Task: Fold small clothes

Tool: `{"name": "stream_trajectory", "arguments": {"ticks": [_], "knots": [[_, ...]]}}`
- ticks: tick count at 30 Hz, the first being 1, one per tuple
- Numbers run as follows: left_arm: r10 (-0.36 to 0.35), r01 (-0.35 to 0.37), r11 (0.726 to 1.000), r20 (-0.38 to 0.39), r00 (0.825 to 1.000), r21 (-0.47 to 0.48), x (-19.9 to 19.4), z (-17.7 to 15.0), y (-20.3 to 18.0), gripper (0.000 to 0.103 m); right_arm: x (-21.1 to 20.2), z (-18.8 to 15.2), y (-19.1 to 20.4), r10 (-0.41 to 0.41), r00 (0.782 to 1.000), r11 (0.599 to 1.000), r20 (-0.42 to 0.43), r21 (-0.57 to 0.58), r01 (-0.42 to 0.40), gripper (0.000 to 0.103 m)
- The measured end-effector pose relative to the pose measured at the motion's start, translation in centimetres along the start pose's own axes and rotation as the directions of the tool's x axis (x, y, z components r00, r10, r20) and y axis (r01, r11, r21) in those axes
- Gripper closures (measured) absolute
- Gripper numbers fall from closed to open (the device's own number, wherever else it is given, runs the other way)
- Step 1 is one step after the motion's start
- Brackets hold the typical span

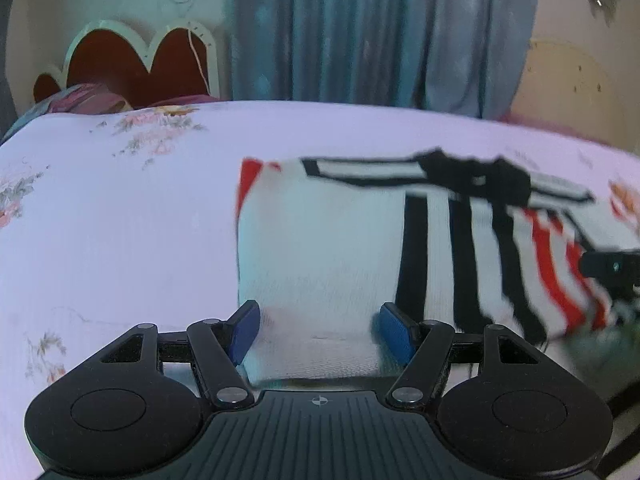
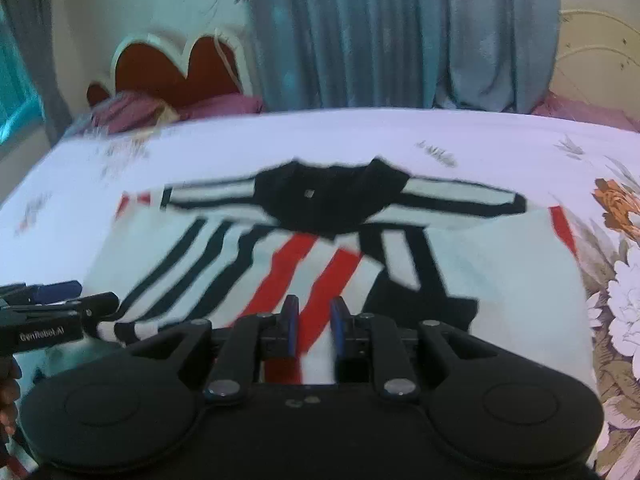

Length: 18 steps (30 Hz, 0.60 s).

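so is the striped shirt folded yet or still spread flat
Partly folded: on the striped shirt both sleeves lie across the chest below the black collar, and the sides look turned in. The bottom half is not folded up.

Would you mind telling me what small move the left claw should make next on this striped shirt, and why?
Probably shut the left claw on the near white edge of the shirt. Its jaws stand wide open with that edge lying between them, so nothing is gripped on that side yet. The right claw has its jaws much closer together over the hem, though the blur hides whether they pinch cloth. The shirt lies spread on the bed.
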<state>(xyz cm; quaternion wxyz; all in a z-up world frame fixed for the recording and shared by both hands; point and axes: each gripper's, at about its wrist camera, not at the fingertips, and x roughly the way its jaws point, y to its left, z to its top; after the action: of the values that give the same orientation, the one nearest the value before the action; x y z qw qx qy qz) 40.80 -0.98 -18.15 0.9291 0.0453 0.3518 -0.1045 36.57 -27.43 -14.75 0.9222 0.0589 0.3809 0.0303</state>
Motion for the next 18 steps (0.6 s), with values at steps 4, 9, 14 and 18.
{"name": "stream_trajectory", "arguments": {"ticks": [4,9,14,18], "knots": [[0.013,-0.014,0.998,0.021,1.0,0.054,-0.3,-0.7,0.0,0.037,0.8,-1.6,-0.8,-0.035,0.999,0.999,-0.038,-0.036,0.033,0.089],[-0.01,0.009,1.0,0.052,0.999,0.018,-2.2,0.3,-0.9,0.036,-0.3,-0.6,-0.6,-0.019,1.0,1.0,-0.021,0.012,0.02,0.085],[-0.04,0.039,0.999,0.036,0.999,0.025,-1.8,0.6,-3.0,0.036,0.1,-0.3,1.1,-0.002,1.0,1.0,-0.011,0.001,0.002,0.085],[-0.035,0.035,0.999,-0.005,0.999,0.02,-0.7,0.0,-3.0,0.036,1.0,-1.0,1.2,-0.042,0.997,0.998,-0.058,-0.04,0.039,0.081]]}}
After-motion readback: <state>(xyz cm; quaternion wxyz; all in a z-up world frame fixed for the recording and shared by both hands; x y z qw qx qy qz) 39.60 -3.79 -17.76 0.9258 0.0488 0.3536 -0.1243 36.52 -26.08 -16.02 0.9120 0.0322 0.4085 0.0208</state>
